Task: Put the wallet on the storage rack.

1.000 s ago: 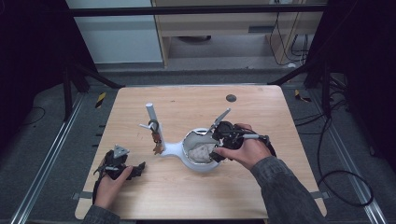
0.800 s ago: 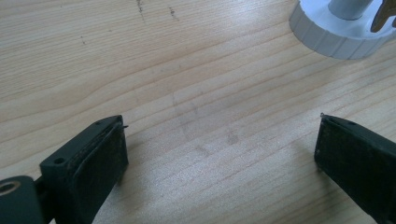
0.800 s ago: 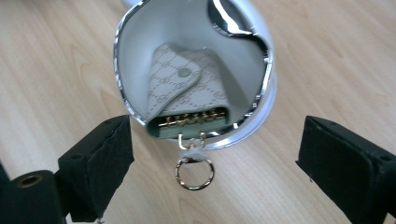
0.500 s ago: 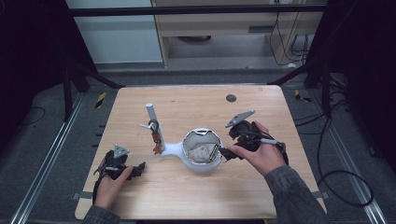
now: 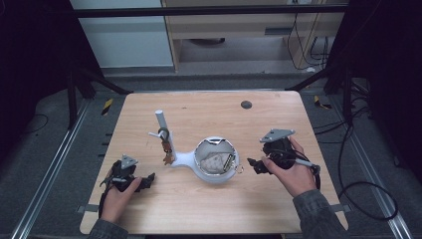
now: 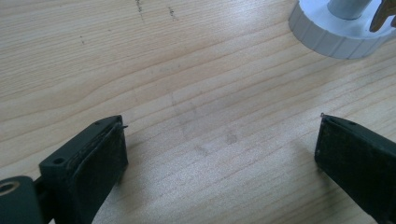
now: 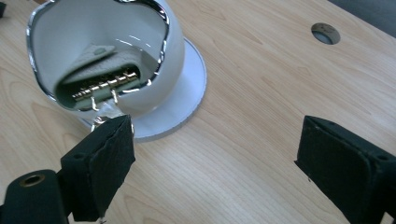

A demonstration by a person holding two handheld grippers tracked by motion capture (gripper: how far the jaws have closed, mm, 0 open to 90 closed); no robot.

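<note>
Step in hand, by my read: stowing a key holder in the white bowl (image 5: 215, 162) looks done, w/ the right tool (image 5: 256, 165) sitting just off the bowl at its 3 o'clock, jaws wide, nothing between them. In the right gripper view the bowl (image 7: 159, 51) is at 11 o'clock from the jaws, tipped open toward the camera, chrome rim round the mouth. Inside lies a pale leather key holder (image 7: 100, 60) w/ a row of metal hooks along its edge; a small ring (image 5: 240, 169) hangs out over the rim on the right tool's side.

Left tool (image 5: 148, 180) rests low on the bench at approx 8 o'clock from the bowl, well apart, jaws wide & empty. Its view has bare wood between the pads and the ribbed white stand base (image 6: 327, 37) at 1 o'clock.

Next move, prob: tuck the loose ring inside the bowl, which calls for a narrow pinch at the rim w/o tipping the bowl. Or go for the white post (image 5: 161, 124) at the bowl's 10 o'clock, where a keyring & brown tag (image 5: 165, 149) hang.

Bench (image 5: 199, 214): light wood, faint scuffs, a cable hole (image 5: 246, 104) at 12 o'clock. Beyond: dark frame rails, grey floor, cables, a pale cabinet.
</note>
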